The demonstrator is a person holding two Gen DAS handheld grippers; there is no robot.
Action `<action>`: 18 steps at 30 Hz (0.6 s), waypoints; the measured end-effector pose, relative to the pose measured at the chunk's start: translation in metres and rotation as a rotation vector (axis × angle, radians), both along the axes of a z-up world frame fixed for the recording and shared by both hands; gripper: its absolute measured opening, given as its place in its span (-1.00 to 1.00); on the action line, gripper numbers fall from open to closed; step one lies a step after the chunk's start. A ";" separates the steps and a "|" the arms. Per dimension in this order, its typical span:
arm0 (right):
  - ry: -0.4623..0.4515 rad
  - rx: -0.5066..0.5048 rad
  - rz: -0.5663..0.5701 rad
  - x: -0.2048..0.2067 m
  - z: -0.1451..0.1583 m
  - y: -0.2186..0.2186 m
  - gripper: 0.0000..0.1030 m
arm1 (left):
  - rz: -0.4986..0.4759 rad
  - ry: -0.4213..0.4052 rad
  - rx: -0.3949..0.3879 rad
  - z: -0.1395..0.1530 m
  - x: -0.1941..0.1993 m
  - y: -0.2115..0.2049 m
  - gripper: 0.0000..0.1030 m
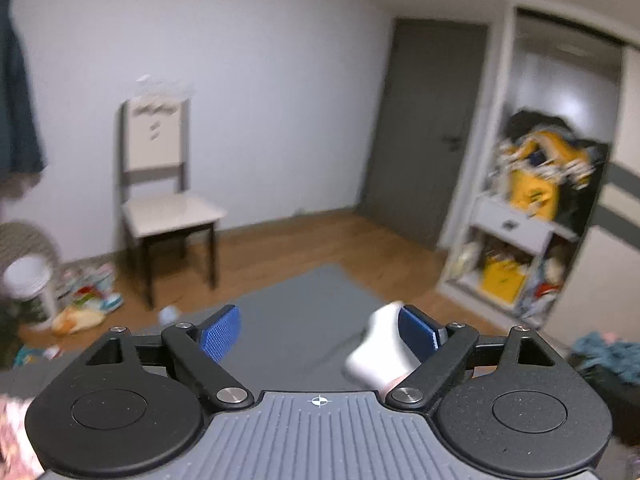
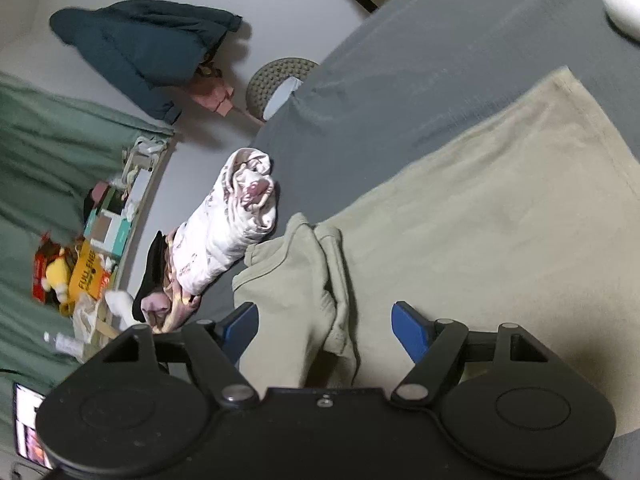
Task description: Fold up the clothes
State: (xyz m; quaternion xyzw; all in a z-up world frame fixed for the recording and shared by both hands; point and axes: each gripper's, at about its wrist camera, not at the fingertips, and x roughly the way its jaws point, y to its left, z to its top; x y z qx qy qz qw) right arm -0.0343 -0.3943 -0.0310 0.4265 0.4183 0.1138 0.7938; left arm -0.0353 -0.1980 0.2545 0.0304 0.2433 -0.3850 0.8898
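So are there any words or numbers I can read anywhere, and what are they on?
"FULL ENER..." in black letters on the yellow packet on the cluttered shelf in the right wrist view; the rest is cut off.
Red box beside it: print too blurred to read.
Yellow bags in the wardrobe, left wrist view: dark marks too blurred to read.
Nothing else is readable.

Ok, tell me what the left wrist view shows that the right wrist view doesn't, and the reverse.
Left wrist only: the open left gripper raised toward the room, a whole chair, a grey door and an open wardrobe stuffed with yellow items. Right wrist only: the open right gripper over a beige garment, and a rolled white floral cloth. Both: the grey bed sheet and a white rounded object.
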 end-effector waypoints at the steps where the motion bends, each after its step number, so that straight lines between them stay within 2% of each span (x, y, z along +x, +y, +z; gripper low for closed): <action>1: 0.002 0.009 0.006 0.001 -0.002 0.000 0.41 | 0.040 0.006 0.025 -0.024 0.004 0.007 0.68; 3: -0.004 0.015 0.014 0.004 -0.004 0.001 0.41 | 0.128 0.028 0.076 -0.073 0.010 0.021 0.68; 5: -0.020 0.008 0.015 0.005 -0.004 0.003 0.36 | 0.197 0.090 0.120 -0.121 0.010 0.038 0.68; 7: -0.043 -0.001 0.016 0.007 -0.003 0.006 0.20 | 0.234 0.136 0.159 -0.163 0.004 0.051 0.68; 9: -0.072 -0.045 -0.001 0.007 0.000 0.010 -0.08 | 0.253 0.143 0.176 -0.198 -0.007 0.059 0.68; 13: -0.143 -0.156 0.034 0.008 0.011 0.025 -0.35 | 0.243 0.132 0.145 -0.240 -0.033 0.062 0.68; 14: -0.152 -0.172 0.044 0.008 0.013 0.029 -0.48 | 0.227 0.126 0.129 -0.248 -0.040 0.063 0.68; 18: -0.151 -0.267 0.070 0.009 0.014 0.042 -0.52 | 0.142 0.088 0.108 -0.267 -0.054 0.055 0.68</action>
